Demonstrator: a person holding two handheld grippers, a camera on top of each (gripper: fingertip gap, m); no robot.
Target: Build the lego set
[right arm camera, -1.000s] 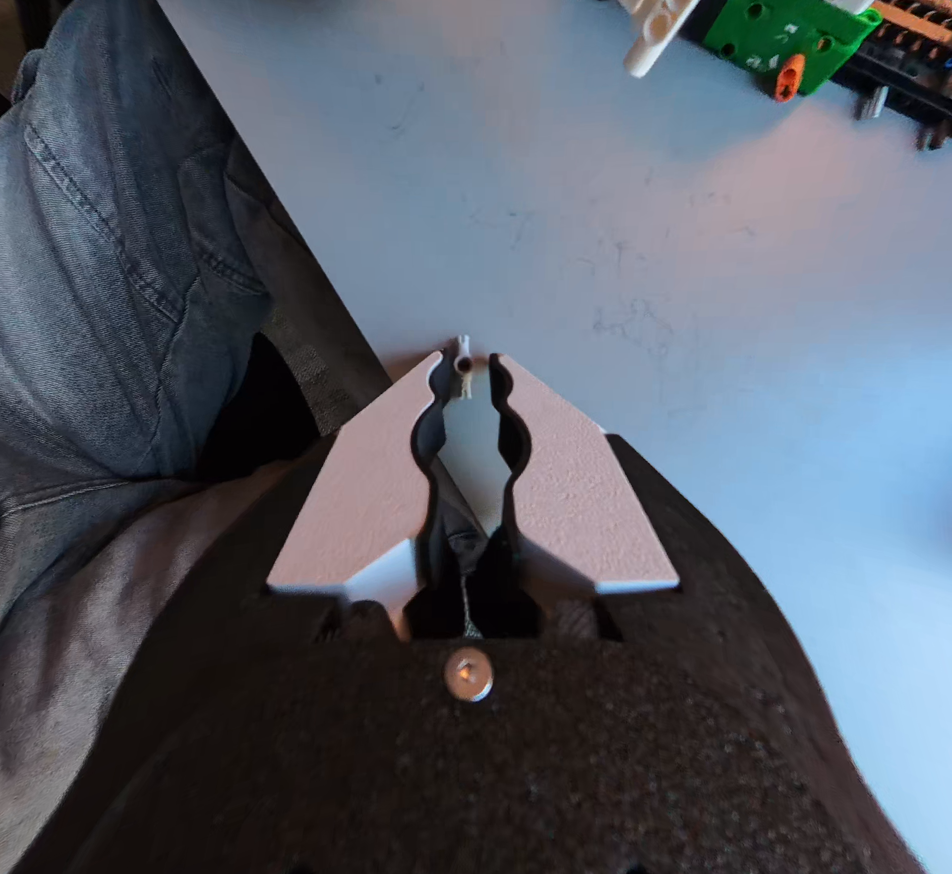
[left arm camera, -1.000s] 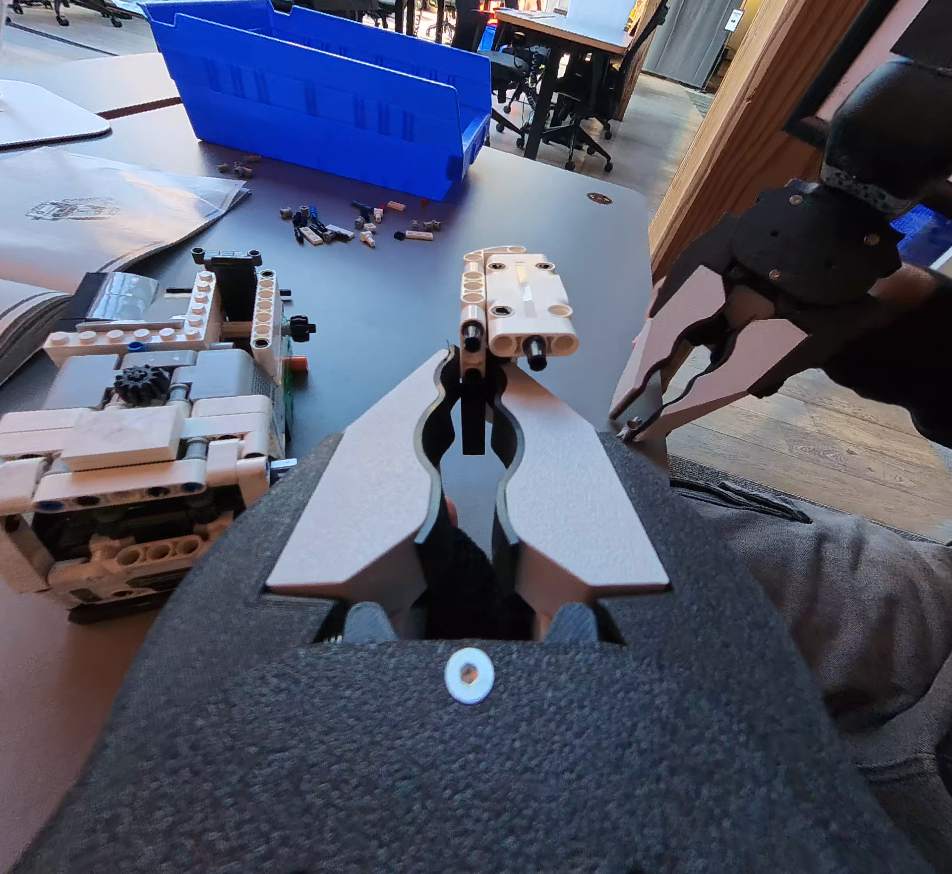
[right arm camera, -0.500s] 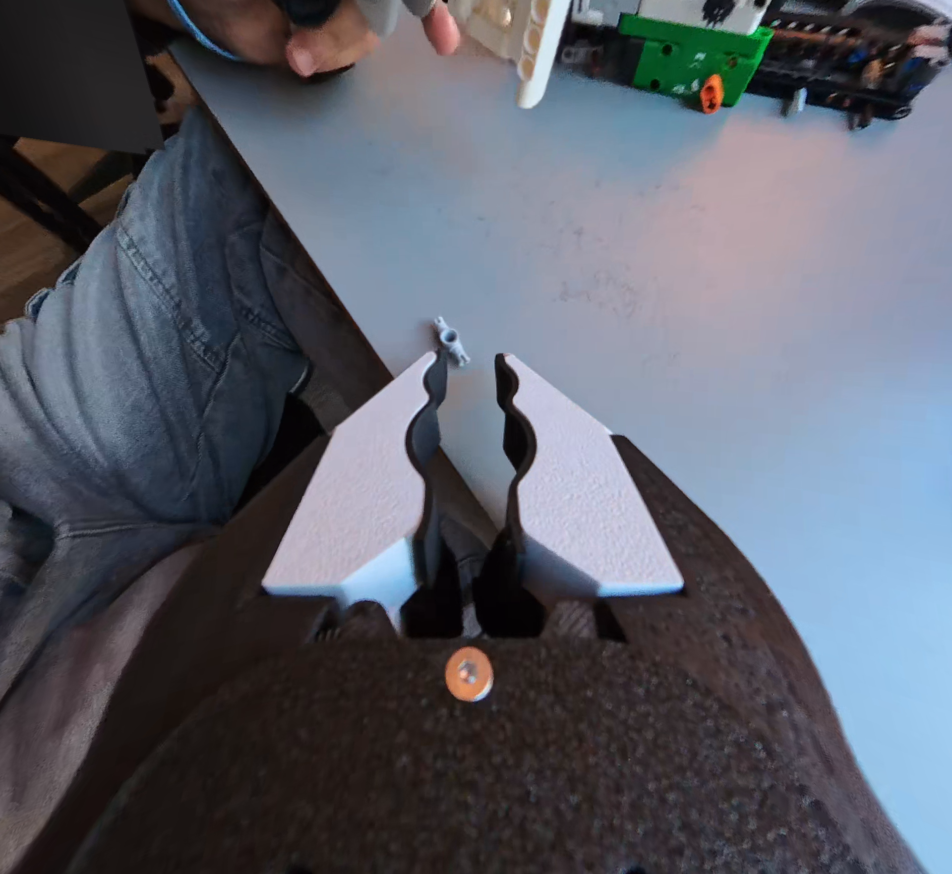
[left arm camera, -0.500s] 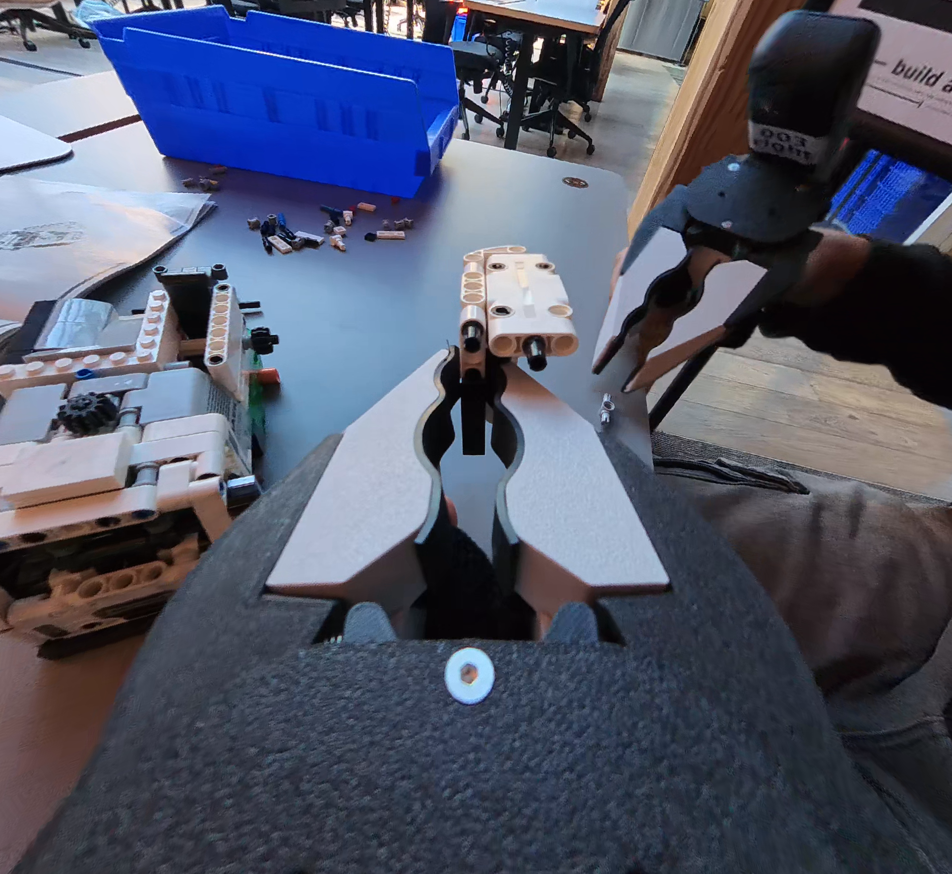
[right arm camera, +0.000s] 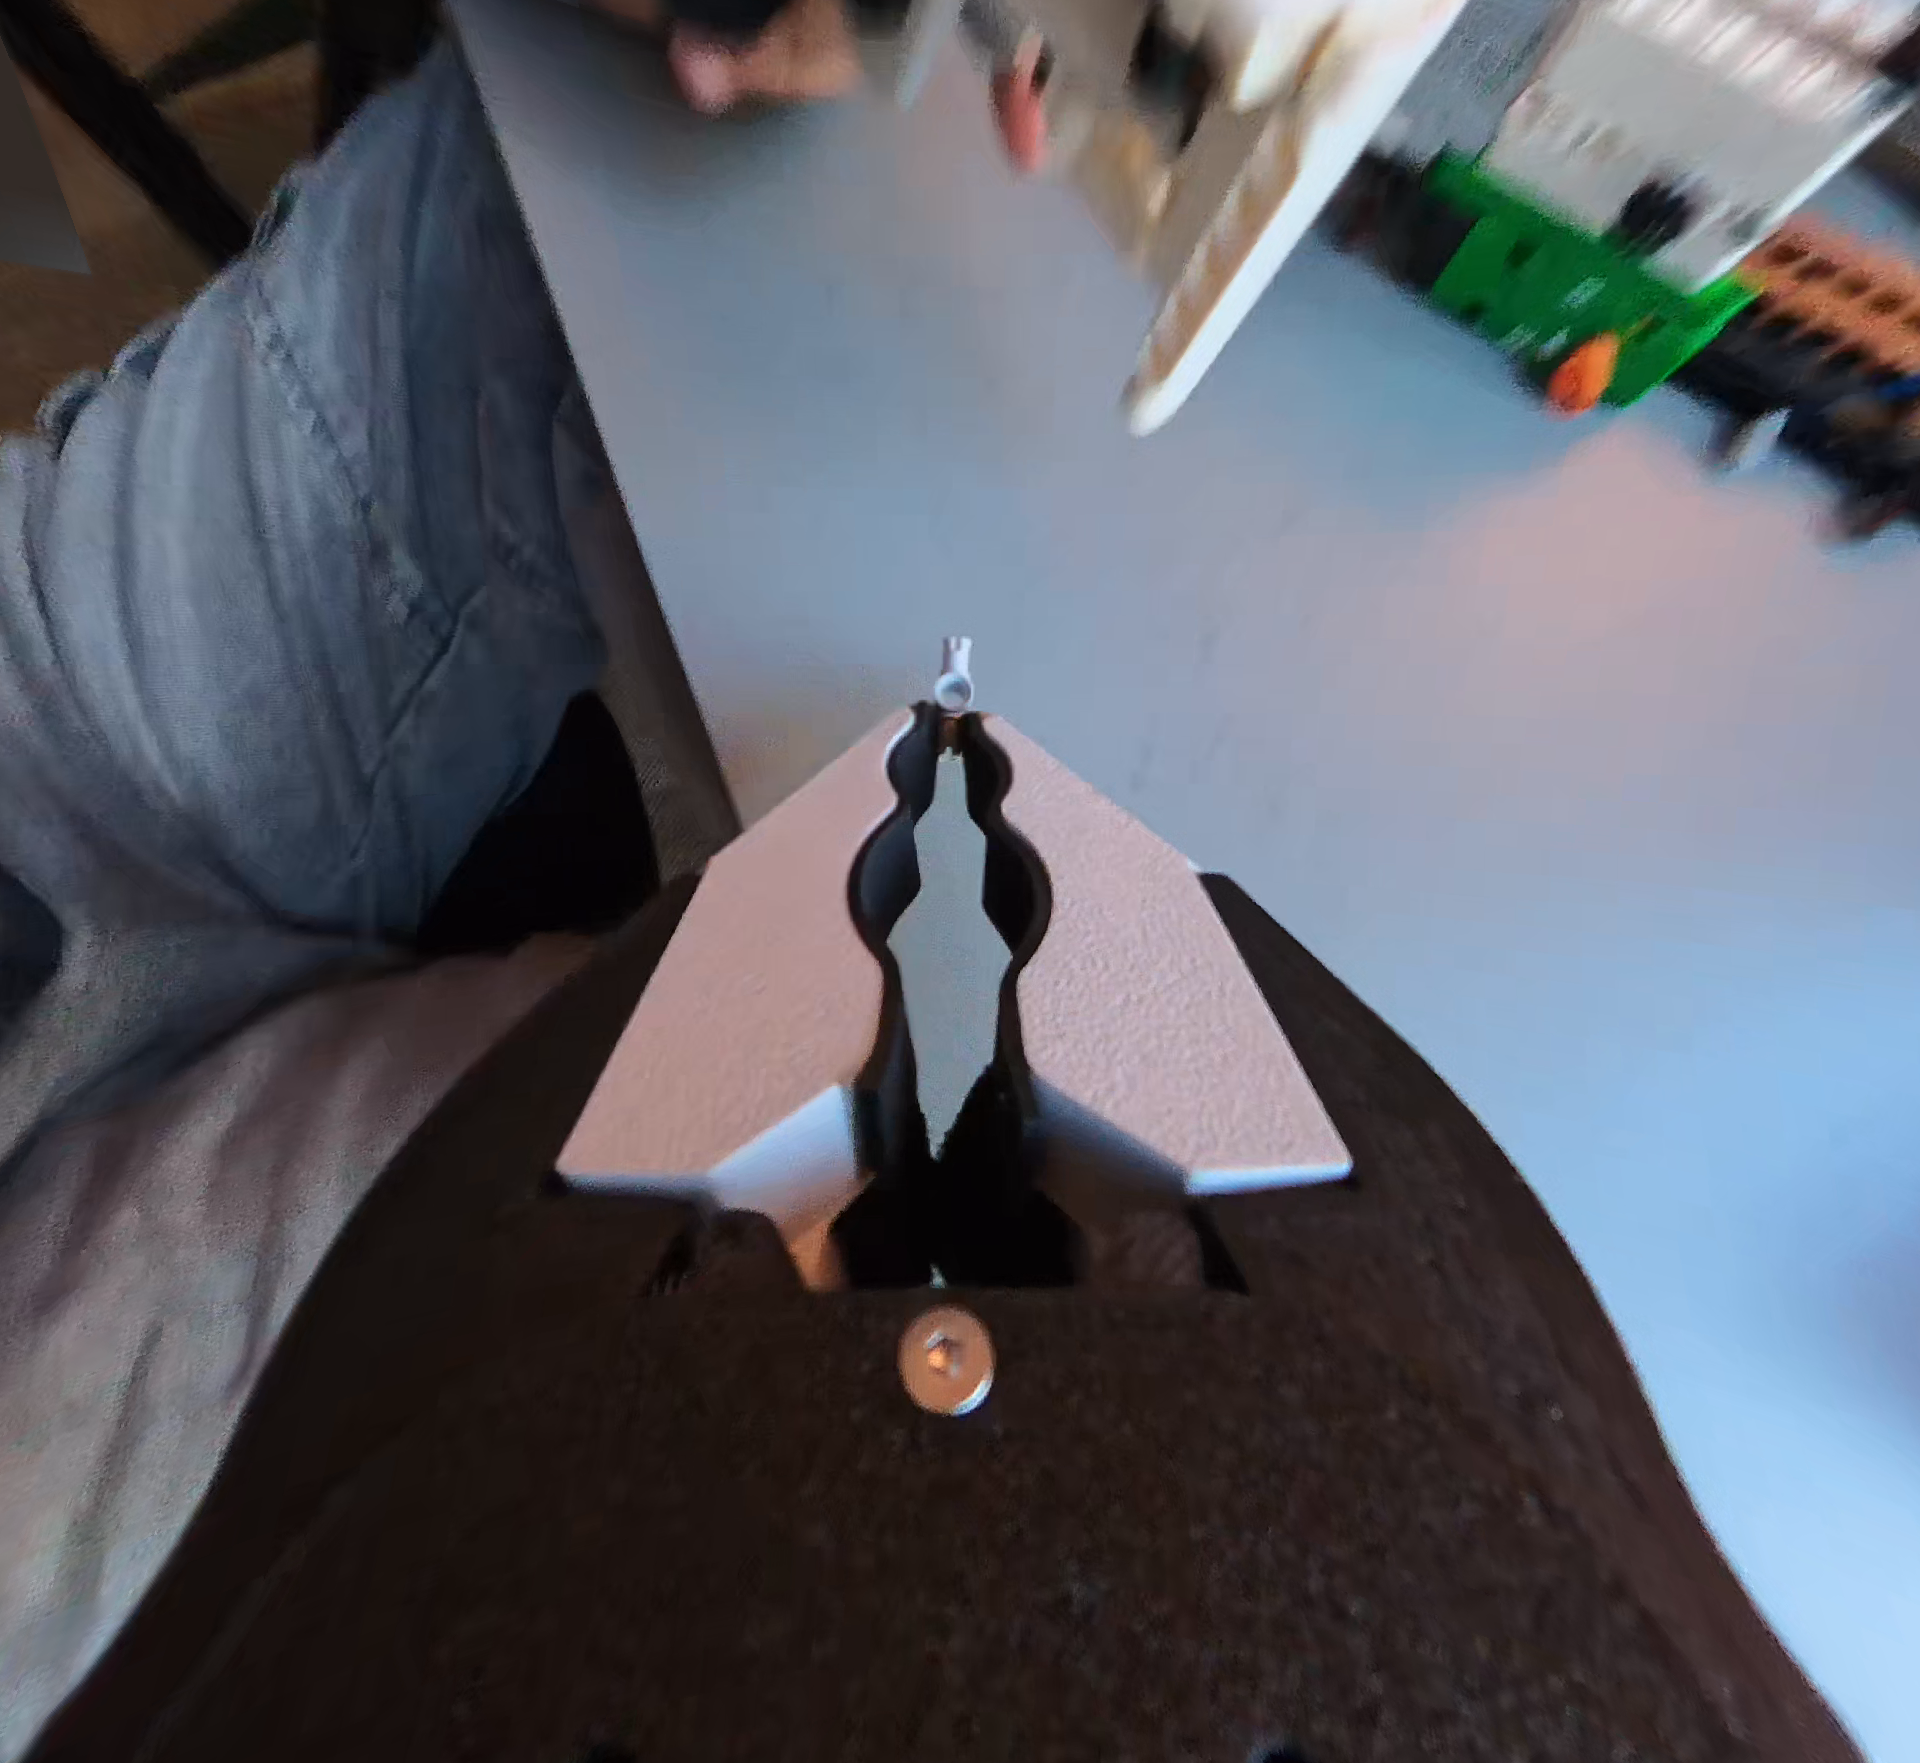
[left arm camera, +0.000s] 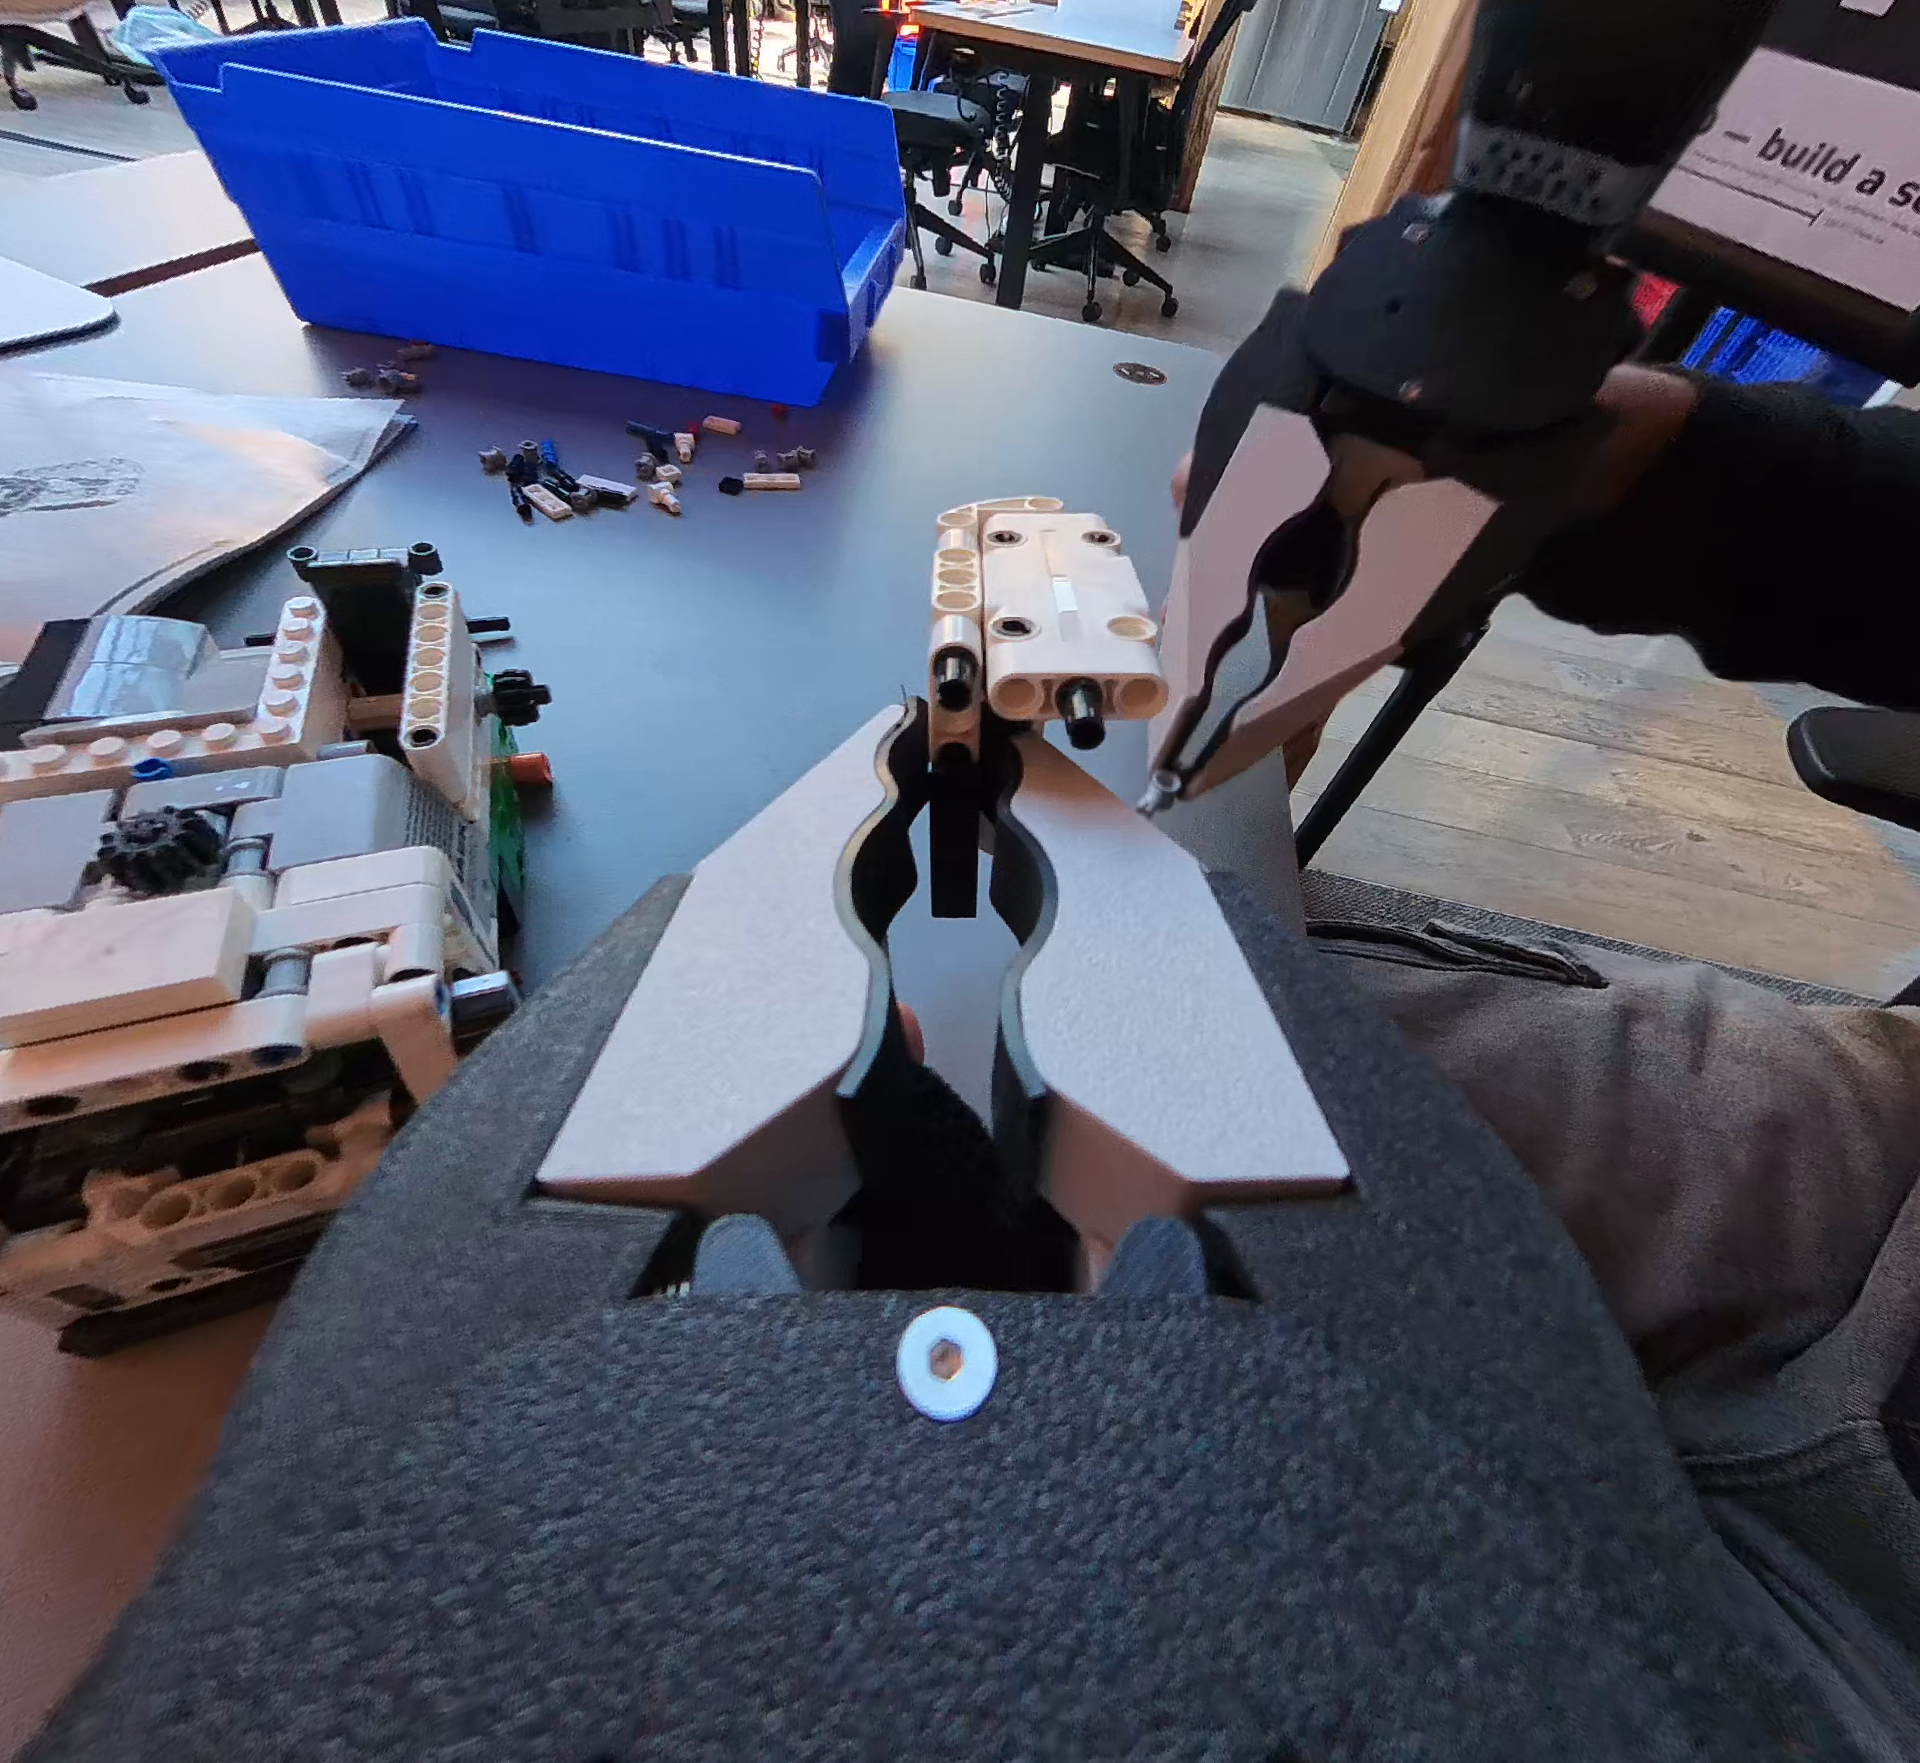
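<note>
My left gripper point(left arm camera: 958, 742) is shut on a white lego sub-assembly point(left arm camera: 1049, 612) with black pins, holding it by its lower beam above the dark table point(left arm camera: 727, 633). My right gripper point(right arm camera: 951, 726) is shut on a small grey pin point(right arm camera: 953, 674) that sticks out past the tips. In the left wrist view the right gripper point(left arm camera: 1169, 778) hangs just right of the sub-assembly with the pin point(left arm camera: 1156, 788) at its tip, near the table's edge. The large white lego model point(left arm camera: 239, 882) sits at the left. In the right wrist view the sub-assembly point(right arm camera: 1226, 155) is blurred at the top.
A blue bin point(left arm camera: 561, 207) stands at the back of the table. Loose small lego pieces point(left arm camera: 623, 477) lie in front of it. An instruction booklet point(left arm camera: 156, 487) lies at the left. The person's legs point(right arm camera: 260, 518) are beside the table edge. The model's green part point(right arm camera: 1558, 290) shows blurred. The gap from one gripper's tips to the other's is roughly 9 cm.
Half a second ago my right gripper was open and raised, with the grey pin lying on the table. Now it is shut on the pin, beside the sub-assembly. The left gripper holds steady.
</note>
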